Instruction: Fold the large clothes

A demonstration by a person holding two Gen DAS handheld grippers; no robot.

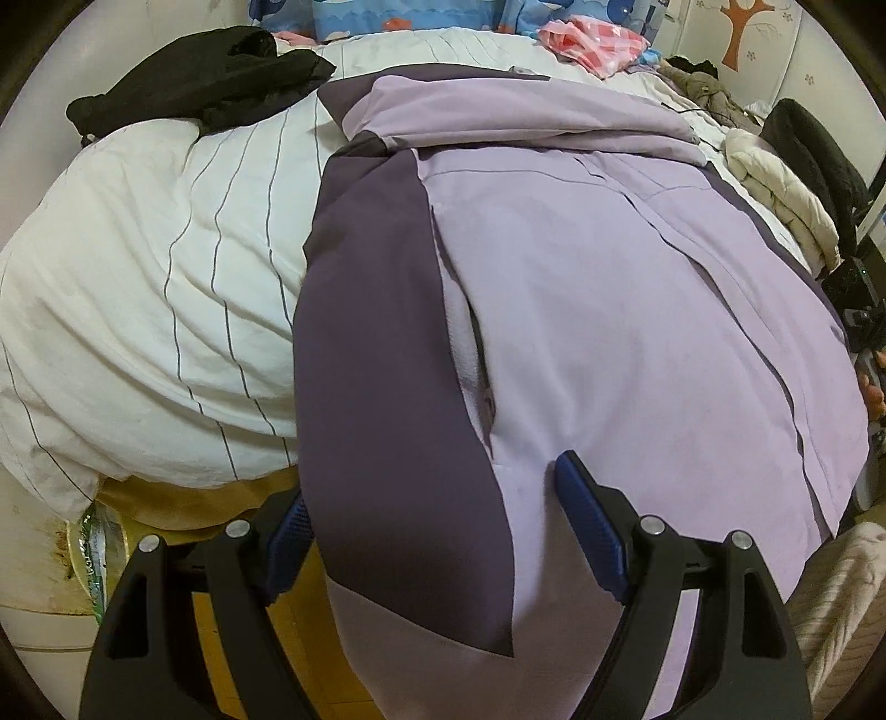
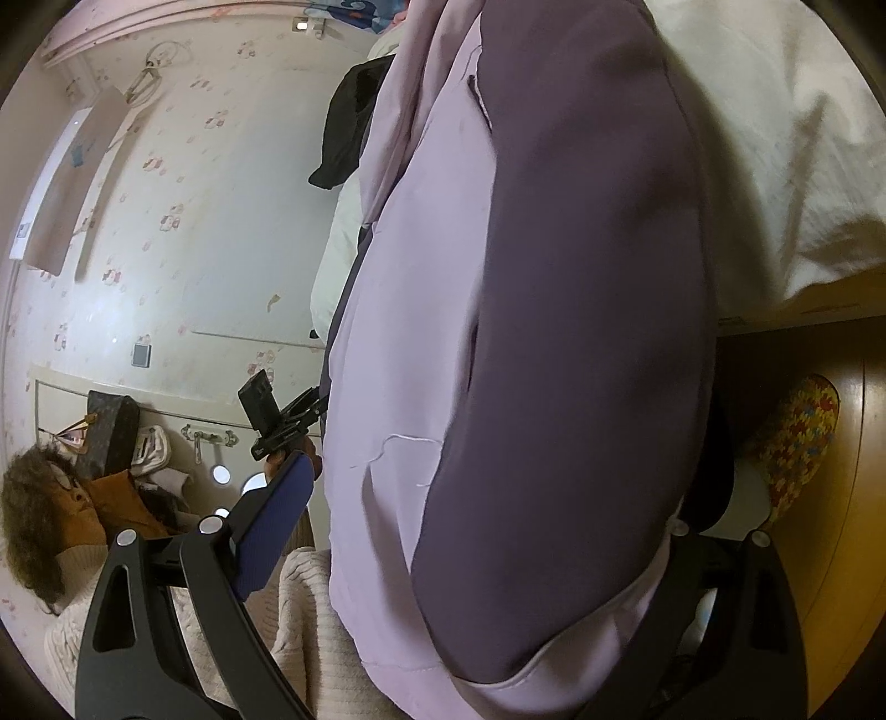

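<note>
**Jacket hem straddled by both grippers at the near edge of the bed**

While the purple jacket (image 1: pixel 581 288) lies spread along the bed (image 1: pixel 166 277), its long axis runs straight away from the left gripper (image 1: pixel 432 531), from the hem at the near edge toward the collar end by the far edge, where blue pillows (image 1: pixel 387 16) sit; the hem spills over the near edge and hangs down between the left gripper's fingers (image 1: pixel 587 526), which stand wide apart with the cloth bulging through the gap; I cannot tell whether they bear on the fabric or only bracket it.

In the right wrist view the same jacket (image 2: pixel 526 332) fills the middle; the right gripper (image 2: pixel 482 526) has one blue finger (image 2: pixel 277 526) showing clear of the cloth on one side, while the other is buried behind the dark panel, so the jaws look wide, with fabric between them, though a real grip cannot be confirmed; a slipper (image 2: pixel 797 437) and wooden floor (image 2: pixel 830 554) show below the bed's near edge.

My judgement: both grippers sit at the hem end, so the coming fold turns on carrying that hem up the long axis toward the collar; the left gripper lies at the dark side panel, where the jacket meets bare striped sheet; a black garment (image 1: pixel 205 83) near the far left corner stays well apart.
</note>
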